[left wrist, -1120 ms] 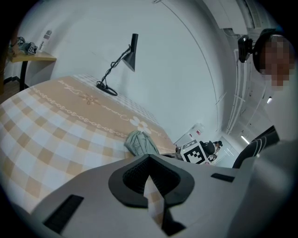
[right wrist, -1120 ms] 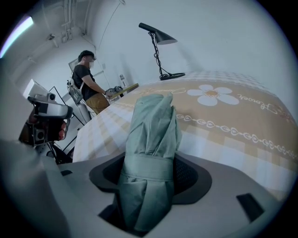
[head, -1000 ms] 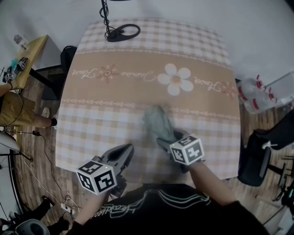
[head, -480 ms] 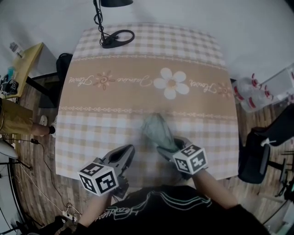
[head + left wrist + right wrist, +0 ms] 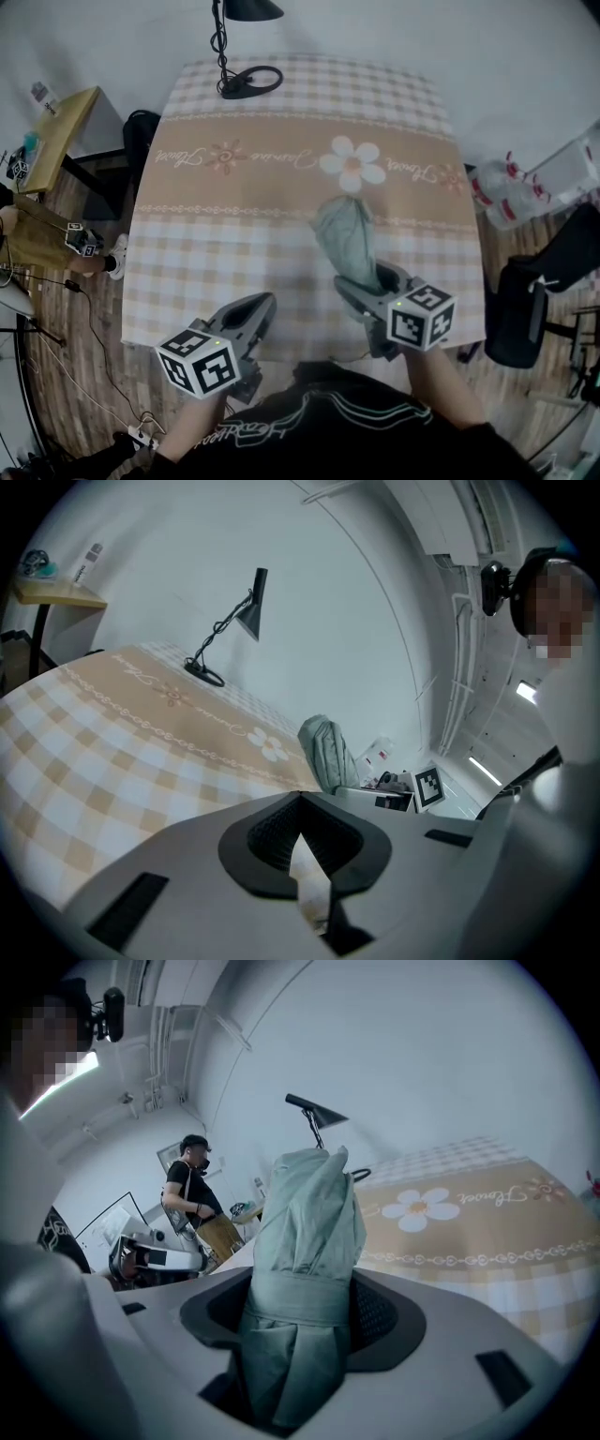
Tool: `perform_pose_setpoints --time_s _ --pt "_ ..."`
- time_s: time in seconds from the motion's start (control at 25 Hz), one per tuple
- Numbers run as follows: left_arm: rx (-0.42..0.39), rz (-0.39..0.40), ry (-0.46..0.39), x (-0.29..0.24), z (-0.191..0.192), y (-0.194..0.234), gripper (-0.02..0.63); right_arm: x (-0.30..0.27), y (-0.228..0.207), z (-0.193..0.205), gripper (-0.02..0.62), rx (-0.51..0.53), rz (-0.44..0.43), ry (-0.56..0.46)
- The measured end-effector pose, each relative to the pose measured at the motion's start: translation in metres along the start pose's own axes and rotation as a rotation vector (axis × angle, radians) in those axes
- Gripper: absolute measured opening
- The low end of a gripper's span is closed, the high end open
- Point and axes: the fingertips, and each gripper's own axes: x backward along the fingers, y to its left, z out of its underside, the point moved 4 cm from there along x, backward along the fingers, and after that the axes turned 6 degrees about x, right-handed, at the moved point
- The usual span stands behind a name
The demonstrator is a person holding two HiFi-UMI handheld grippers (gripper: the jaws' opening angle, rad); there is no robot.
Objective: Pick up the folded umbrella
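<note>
The folded umbrella (image 5: 345, 239) is a grey-green fabric bundle. My right gripper (image 5: 372, 283) is shut on its lower part and holds it above the checked tablecloth (image 5: 225, 253), its top pointing away from me. In the right gripper view the umbrella (image 5: 309, 1232) stands between the jaws and fills the gap, with a fabric strap wrapped round it. My left gripper (image 5: 255, 317) hovers over the table's near edge, to the left of the umbrella, jaws together and holding nothing. From the left gripper view the umbrella (image 5: 326, 752) shows off to the right.
A black desk lamp (image 5: 246, 56) stands at the table's far edge. A black chair (image 5: 544, 291) and plastic bottles (image 5: 506, 192) are off the right side. A person (image 5: 28, 234) and a yellow side table (image 5: 58, 127) are at the left.
My right gripper has risen with the umbrella, lifting it off the tablecloth and further from me. The left gripper has come up slightly.
</note>
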Motion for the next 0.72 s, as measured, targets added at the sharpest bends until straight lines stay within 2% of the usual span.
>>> perform_pose_setpoints --time_s 0.2,0.72 --pt "-0.035 0.044 -0.019 0.020 0.006 -0.021 -0.003 0.033 0.034 -0.010 0.281 -0.067 -0.049 -0.124" --pt "-0.140 0.145 -0.058 0.069 0.034 -0.082 -0.003 0.106 0.104 0.007 0.281 0.014 -0.033 -0.237"
